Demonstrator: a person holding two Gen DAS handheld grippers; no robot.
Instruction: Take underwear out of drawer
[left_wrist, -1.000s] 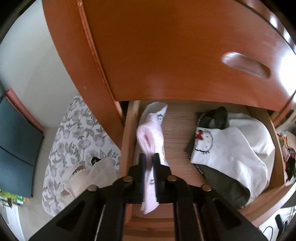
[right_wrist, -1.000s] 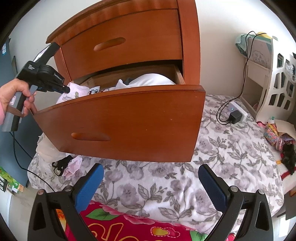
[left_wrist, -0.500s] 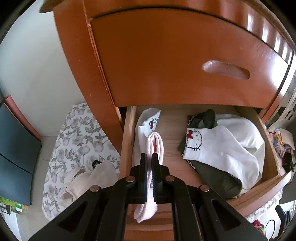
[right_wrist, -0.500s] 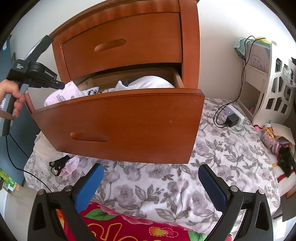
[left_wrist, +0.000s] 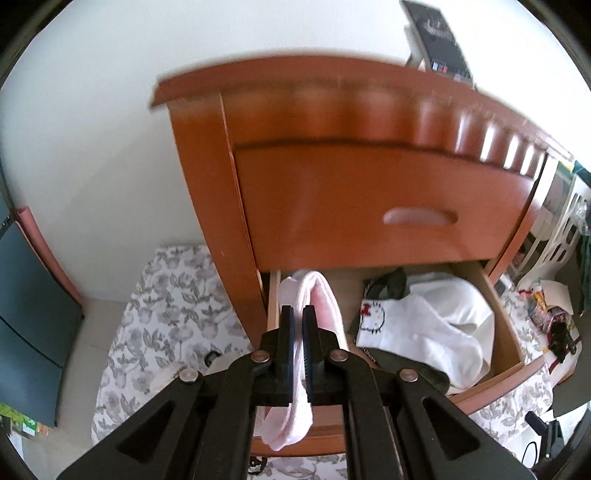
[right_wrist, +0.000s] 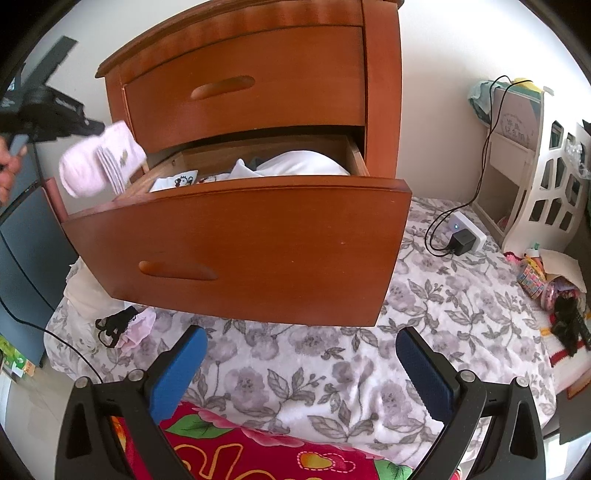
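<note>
My left gripper (left_wrist: 298, 314) is shut on a pale pink piece of underwear (left_wrist: 321, 295), which hangs from it above the left end of the open lower drawer (left_wrist: 498, 328). In the right wrist view the same pink underwear (right_wrist: 101, 162) hangs clear of the drawer's left corner, held by the left gripper (right_wrist: 94, 127). White clothes with a cartoon cat print (left_wrist: 417, 332) and a dark garment (left_wrist: 395, 284) lie inside the drawer. My right gripper (right_wrist: 301, 363) is open and empty, low in front of the drawer front (right_wrist: 258, 247).
The wooden chest (right_wrist: 258, 85) stands on a grey floral blanket (right_wrist: 443, 306). Pale clothes and a black strap (right_wrist: 118, 325) lie on the blanket at left. A charger and cable (right_wrist: 460, 236) and a white shelf (right_wrist: 546, 177) sit at right.
The left gripper has risen and drawn back, lifting the pink underwear out of the drawer's left end. The right gripper has stayed in place, open.
</note>
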